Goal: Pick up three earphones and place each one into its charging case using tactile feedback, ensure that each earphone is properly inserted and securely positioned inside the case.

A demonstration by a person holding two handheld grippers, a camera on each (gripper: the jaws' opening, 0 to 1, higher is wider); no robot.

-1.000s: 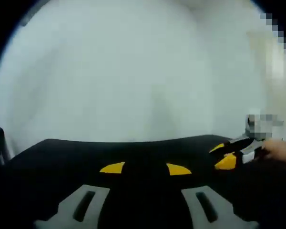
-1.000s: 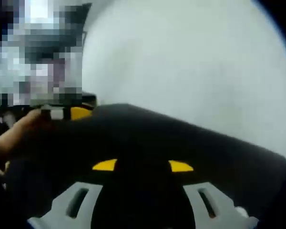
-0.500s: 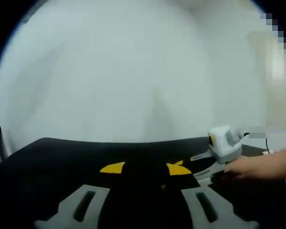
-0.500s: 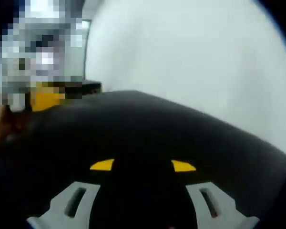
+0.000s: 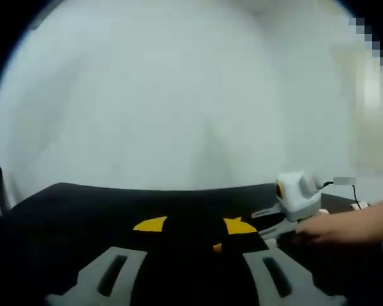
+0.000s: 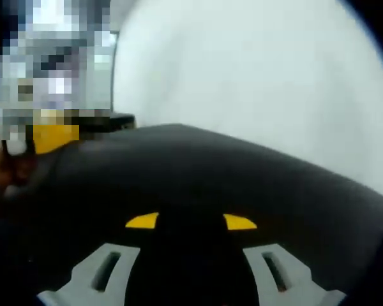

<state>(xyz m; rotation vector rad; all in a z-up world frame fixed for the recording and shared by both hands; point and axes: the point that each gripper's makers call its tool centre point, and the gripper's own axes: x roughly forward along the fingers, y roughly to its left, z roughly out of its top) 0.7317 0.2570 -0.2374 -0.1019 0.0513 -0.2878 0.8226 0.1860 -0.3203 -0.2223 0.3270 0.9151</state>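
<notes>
Black table [image 5: 83,204], two grippers, jaws apart: left gripper [image 5: 195,226], right gripper [image 6: 191,222].

The place looks like a plain indoor work or test room, though the blur makes it hard to say more than that. A bare, pale wall [image 5: 179,95] takes up the upper part of the left gripper view, and the same blank surface fills the upper right of the right gripper view. Below it, across the lower half of both views, lies a flat black tabletop [image 5: 83,210] with a matte, dark surface. At the right edge of the left gripper view a thin cable [image 5: 356,191] runs near the tabletop's far side, beside a lighter, washed-out patch of the room.
</notes>
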